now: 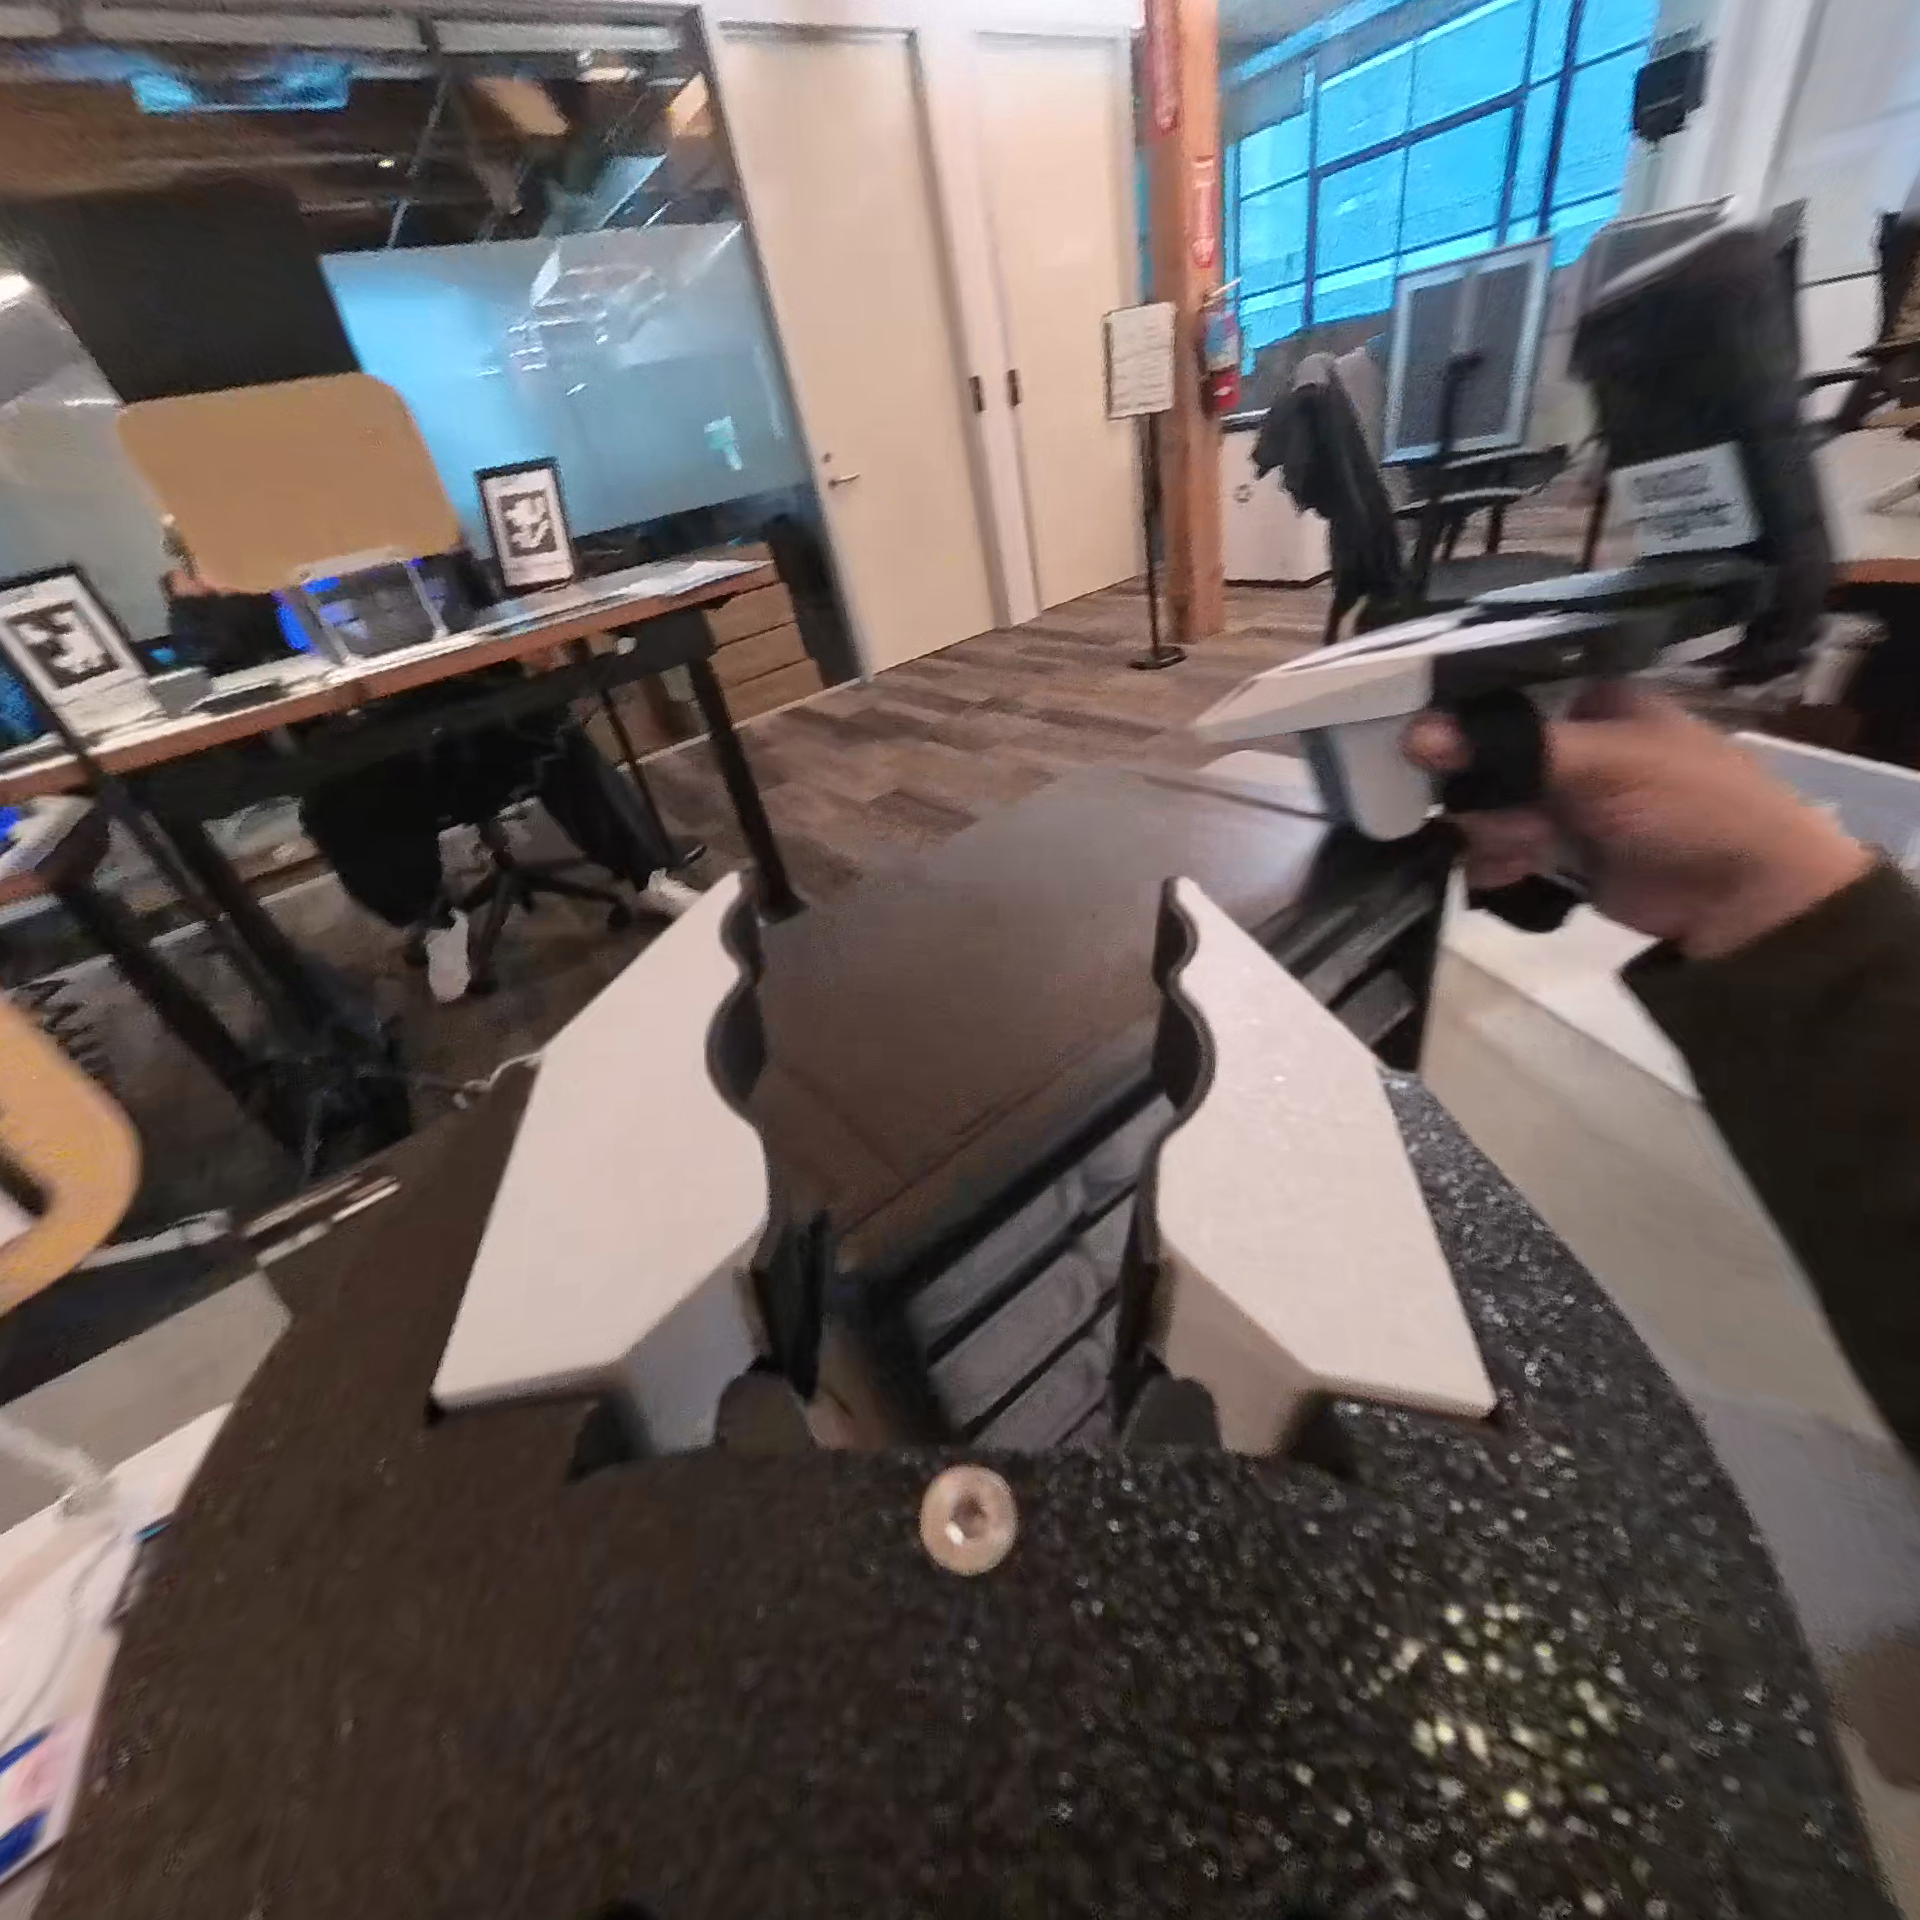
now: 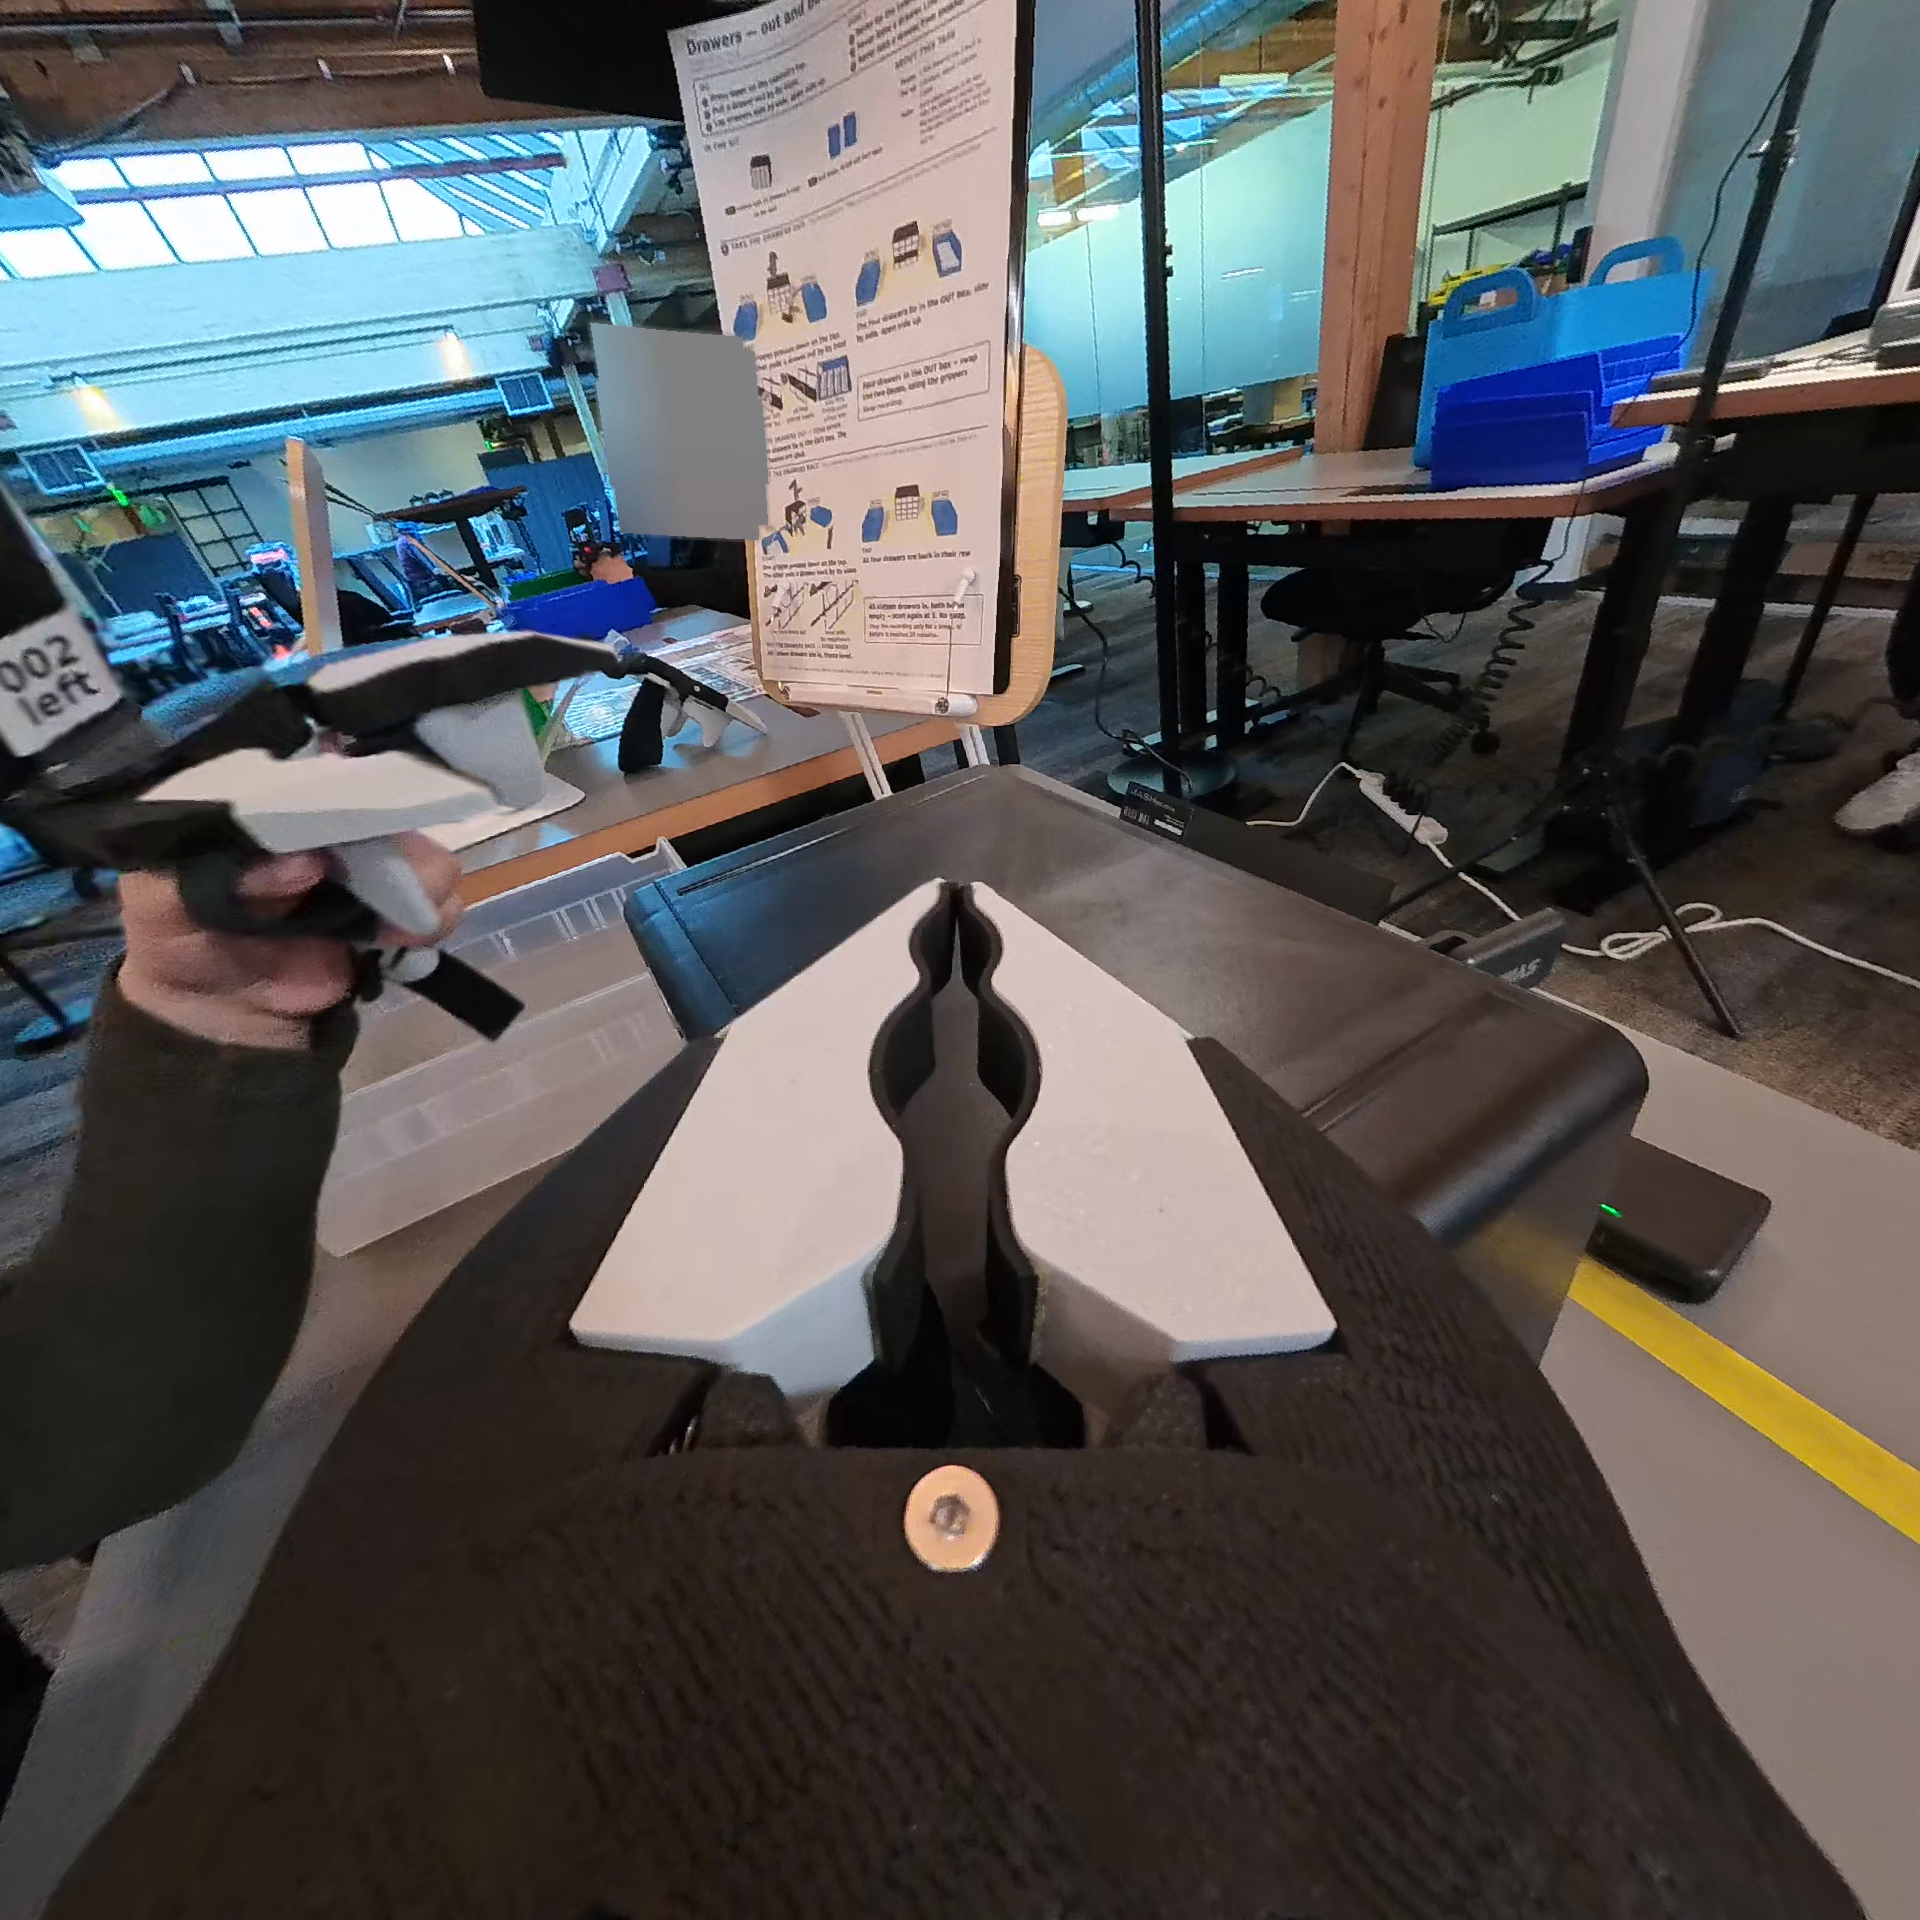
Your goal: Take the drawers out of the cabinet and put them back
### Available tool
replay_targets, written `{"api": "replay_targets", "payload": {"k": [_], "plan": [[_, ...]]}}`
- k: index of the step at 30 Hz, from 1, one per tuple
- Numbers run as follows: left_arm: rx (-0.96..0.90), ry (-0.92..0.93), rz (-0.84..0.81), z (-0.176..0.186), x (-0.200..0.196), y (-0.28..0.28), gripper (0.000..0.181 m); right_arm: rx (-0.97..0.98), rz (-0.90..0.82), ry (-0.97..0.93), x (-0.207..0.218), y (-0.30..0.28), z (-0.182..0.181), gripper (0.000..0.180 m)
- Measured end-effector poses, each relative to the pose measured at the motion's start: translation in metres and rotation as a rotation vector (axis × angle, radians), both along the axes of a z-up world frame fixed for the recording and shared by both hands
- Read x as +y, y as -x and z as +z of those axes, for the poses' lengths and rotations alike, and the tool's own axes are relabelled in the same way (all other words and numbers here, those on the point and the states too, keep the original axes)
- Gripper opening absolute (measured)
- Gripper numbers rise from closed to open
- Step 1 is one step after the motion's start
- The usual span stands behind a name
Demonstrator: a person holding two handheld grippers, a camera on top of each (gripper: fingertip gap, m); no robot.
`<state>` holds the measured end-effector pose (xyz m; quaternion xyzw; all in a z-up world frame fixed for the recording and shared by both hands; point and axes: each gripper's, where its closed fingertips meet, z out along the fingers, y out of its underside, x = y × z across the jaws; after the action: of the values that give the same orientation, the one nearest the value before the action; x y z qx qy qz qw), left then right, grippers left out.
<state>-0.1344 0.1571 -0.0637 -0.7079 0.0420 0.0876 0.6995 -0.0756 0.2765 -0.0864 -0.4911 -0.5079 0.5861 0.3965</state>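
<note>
The black cabinet [image 1: 935, 1049] lies just under my left gripper [image 1: 964, 904], which is open and empty above its top. Between the fingers I see part of its front with pale translucent drawers [image 1: 1023, 1288] in their slots. My right gripper [image 2: 956, 899] is shut and empty, with its tips over the cabinet's flat top [image 2: 1195, 935]. Each gripper also shows in the other's view, held in a hand: the right one [image 1: 1216, 722] at the right, and the left one [image 2: 520, 727] at the left, raised beside the cabinet.
A clear plastic bin [image 2: 499, 1049] stands left of the cabinet. An instruction sheet on a wooden stand [image 2: 862, 364] is behind it. A yellow tape line [image 2: 1766, 1403] and a small black device [image 2: 1673, 1236] lie to the right. Desks and chairs [image 1: 499, 665] stand farther off.
</note>
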Motion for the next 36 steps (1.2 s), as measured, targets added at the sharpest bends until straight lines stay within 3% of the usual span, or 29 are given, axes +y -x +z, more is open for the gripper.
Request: {"api": "replay_targets", "payload": {"k": [3, 5, 9, 14, 19, 23, 26, 29, 36], "plan": [[-0.063, -0.005, 0.022, -0.010, -0.007, 0.030, 0.067, -0.013, -0.014, -0.014, 0.000, 0.001, -0.001, 0.000], [-0.231, 0.050, -0.004, -0.023, -0.006, 0.043, 0.066, -0.028, -0.046, -0.046, 0.002, 0.002, -0.002, 0.000], [-0.404, 0.111, -0.140, -0.040, 0.001, 0.038, 0.066, 0.064, -0.163, -0.280, 0.000, -0.007, 0.020, 0.000], [-0.413, 0.154, -0.118, -0.056, 0.009, 0.047, 0.057, 0.264, -0.232, -0.547, -0.044, -0.024, 0.064, 0.011], [-0.459, 0.171, -0.162, -0.062, 0.010, 0.048, 0.052, 0.356, -0.273, -0.771, -0.101, -0.018, 0.060, 0.012], [-0.473, 0.171, -0.170, -0.064, 0.009, 0.052, 0.045, 0.425, -0.313, -1.037, -0.154, -0.004, 0.001, 0.015], [-0.493, 0.163, -0.179, -0.065, 0.010, 0.054, 0.040, 0.316, -0.367, -1.373, -0.167, 0.019, -0.074, 0.022], [-0.505, 0.155, -0.186, -0.065, 0.010, 0.055, 0.040, 0.172, -0.330, -1.577, -0.165, 0.044, -0.137, 0.029], [-0.496, 0.140, -0.177, -0.064, 0.014, 0.056, 0.039, 0.023, -0.389, -1.696, -0.133, 0.076, -0.170, 0.028]]}}
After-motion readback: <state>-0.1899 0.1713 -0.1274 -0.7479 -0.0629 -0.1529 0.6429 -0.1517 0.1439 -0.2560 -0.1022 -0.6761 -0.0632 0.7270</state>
